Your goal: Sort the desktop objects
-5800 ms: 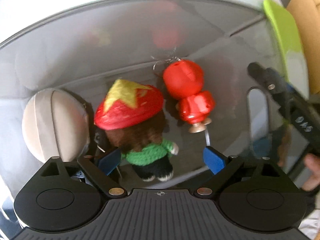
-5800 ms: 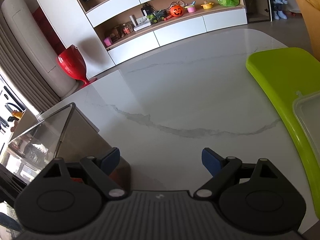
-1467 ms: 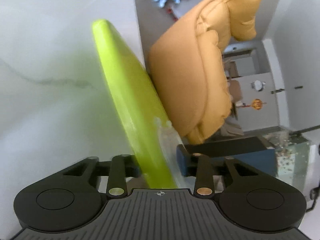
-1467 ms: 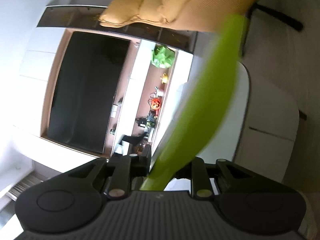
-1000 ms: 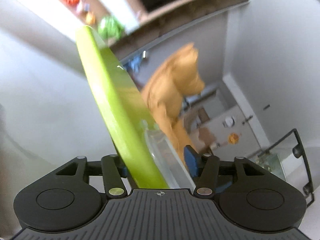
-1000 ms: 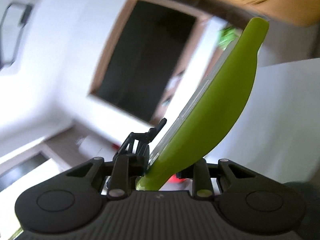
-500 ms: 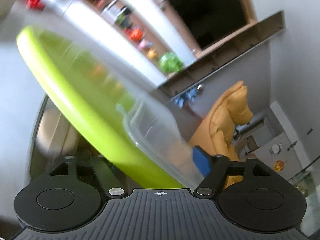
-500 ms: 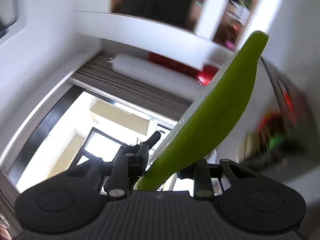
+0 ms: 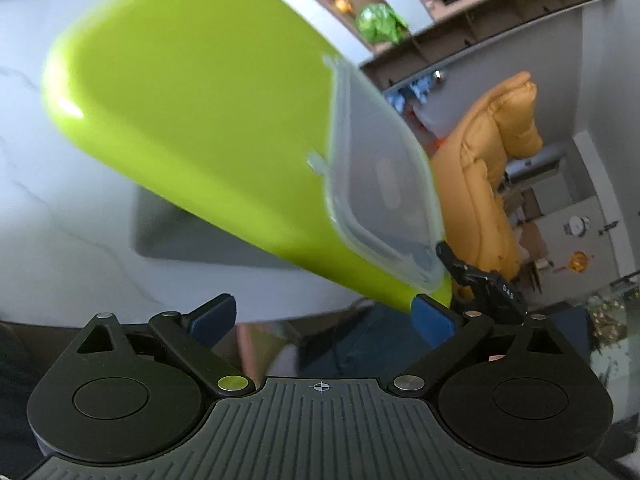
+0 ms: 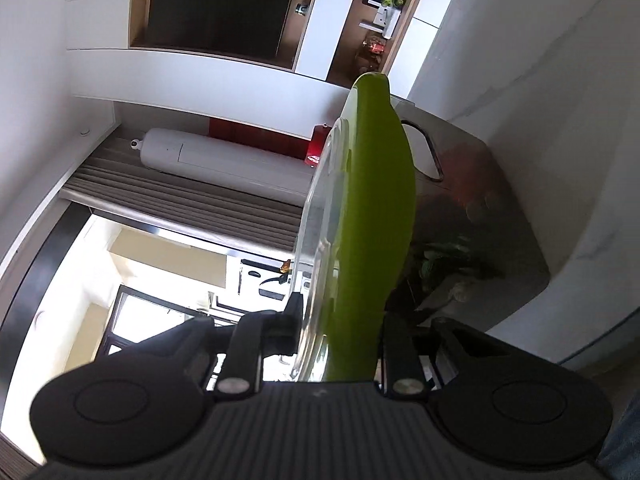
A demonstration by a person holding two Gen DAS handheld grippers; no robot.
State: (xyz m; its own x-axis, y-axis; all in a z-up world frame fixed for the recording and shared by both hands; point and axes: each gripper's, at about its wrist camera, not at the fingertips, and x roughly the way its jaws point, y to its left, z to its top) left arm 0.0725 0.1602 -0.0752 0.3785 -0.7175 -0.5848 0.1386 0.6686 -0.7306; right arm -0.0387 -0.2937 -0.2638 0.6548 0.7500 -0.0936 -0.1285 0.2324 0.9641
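Note:
A lime-green tray [image 9: 200, 120] with a clear plastic lid [image 9: 380, 176] lying against it hangs tilted in the air over the white marble table [image 9: 60, 220]. My right gripper [image 10: 344, 328] is shut on the edge of the green tray [image 10: 376, 200] and the clear lid [image 10: 320, 220], its jaws closing tighter; in the left wrist view this right gripper [image 9: 476, 280] shows at the tray's near corner. My left gripper [image 9: 322, 314] is just below the tray, jaws opening wide, nothing pressed between the blue pads [image 9: 212, 312].
A clear box [image 10: 472, 216] holding red and green toys stands on the table under the tray; it shows as a grey box [image 9: 168, 232] in the left view. An orange armchair [image 9: 492, 168] stands beyond the table edge, shelves behind.
My left gripper opened and let go of the green tray's edge. The tray swung from edge-on to broad-side over the box, with the right gripper keeping hold.

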